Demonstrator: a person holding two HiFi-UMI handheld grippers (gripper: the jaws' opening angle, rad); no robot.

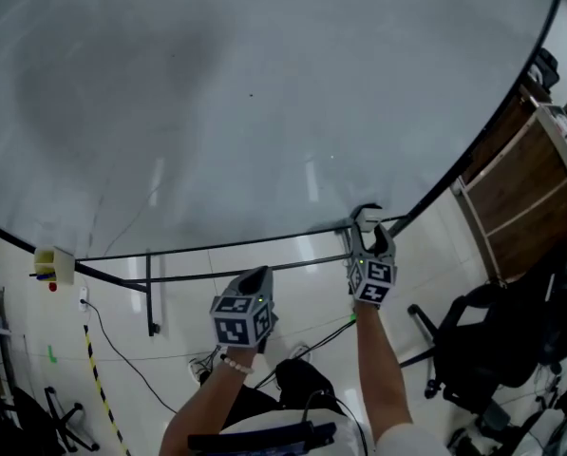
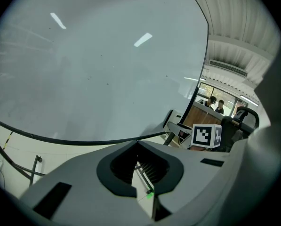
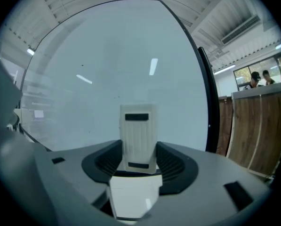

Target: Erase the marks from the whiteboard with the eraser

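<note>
White ribbed plastic eraser sits clamped upright between the right gripper's jaws, near the 5 o'clock edge of the large, glossy, pale-grey whiteboard. The left gripper, at 8 o'clock from the right one, has its jaws closed on nothing.

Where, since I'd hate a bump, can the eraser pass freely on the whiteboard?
Nearly the whole whiteboard is bare, from its black lower edge upward. It is tight only at the lower right, where the right hand-held gripper holds the eraser near the stand bars, office chair and wooden cabinet.
</note>
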